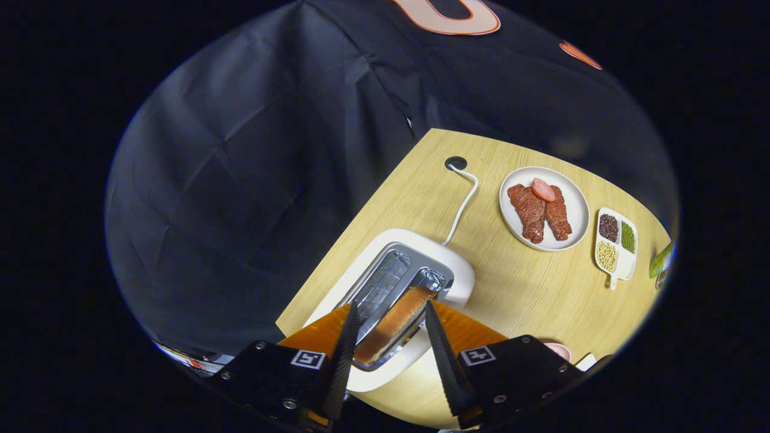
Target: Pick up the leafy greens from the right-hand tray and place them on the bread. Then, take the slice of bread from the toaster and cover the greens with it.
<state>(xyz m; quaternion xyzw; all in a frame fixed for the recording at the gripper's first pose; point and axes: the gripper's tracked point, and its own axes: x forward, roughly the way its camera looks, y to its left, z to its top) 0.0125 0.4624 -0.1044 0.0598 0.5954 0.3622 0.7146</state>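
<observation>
Bread [394, 325] in toaster [457, 273] (jaws spread astride).

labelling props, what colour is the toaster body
White, with shiny metal slots; gripper view.

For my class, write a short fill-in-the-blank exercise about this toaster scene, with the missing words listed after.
1. The slice of bread stands in a slot of the ____.
2. The hand-held gripper has its fingers ____, one on each side of the slice.
3. The round plate beyond the toaster holds pieces of ____.
4. The divided dish has ____ compartments.

Missing words: toaster; open; meat; three
</observation>
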